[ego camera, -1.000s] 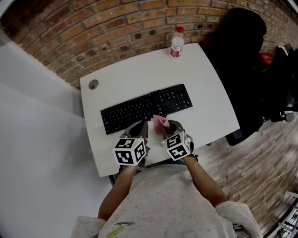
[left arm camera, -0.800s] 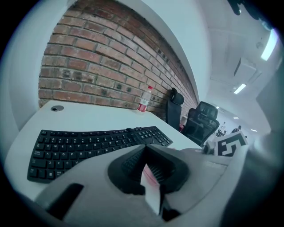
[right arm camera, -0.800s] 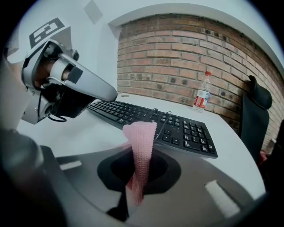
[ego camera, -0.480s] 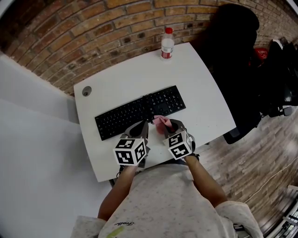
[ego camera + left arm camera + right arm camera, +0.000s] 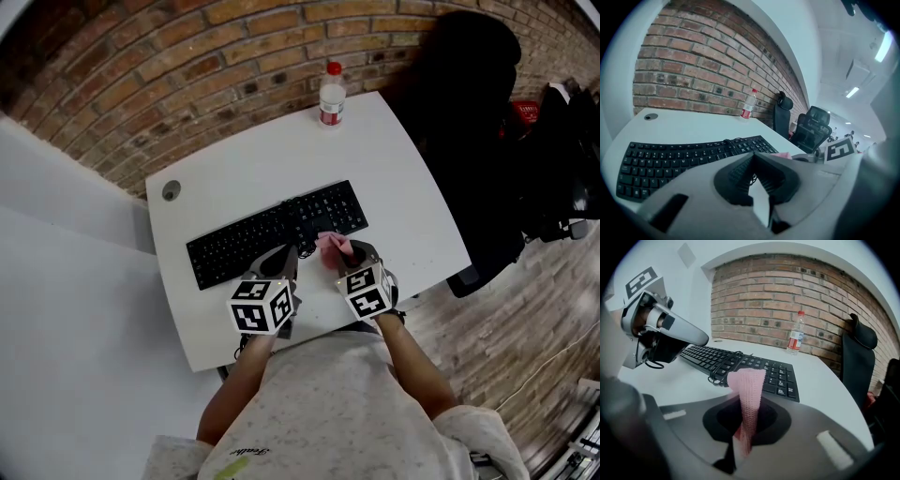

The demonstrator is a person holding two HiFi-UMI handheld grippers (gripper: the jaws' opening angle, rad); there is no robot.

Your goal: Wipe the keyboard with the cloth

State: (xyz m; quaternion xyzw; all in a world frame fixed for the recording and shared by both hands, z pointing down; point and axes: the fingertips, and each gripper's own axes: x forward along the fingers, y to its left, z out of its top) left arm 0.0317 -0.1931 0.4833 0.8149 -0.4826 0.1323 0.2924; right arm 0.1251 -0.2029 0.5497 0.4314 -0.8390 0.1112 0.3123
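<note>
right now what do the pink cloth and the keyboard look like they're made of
Cloth: seems a soft knitted or waffle-weave fabric, matte pink; a fine ribbed texture shows and it bends into a loose fold. Keyboard: probably hard moulded plastic, black and mostly matte, with a faint sheen on the keys.

Office: desk (image 5: 281, 150), keyboard (image 5: 246, 240), swivel chair (image 5: 473, 122).

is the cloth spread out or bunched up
Bunched up. The pink cloth stands as a narrow folded strip pinched between the jaws of the right gripper, not laid flat on the keyboard.
</note>
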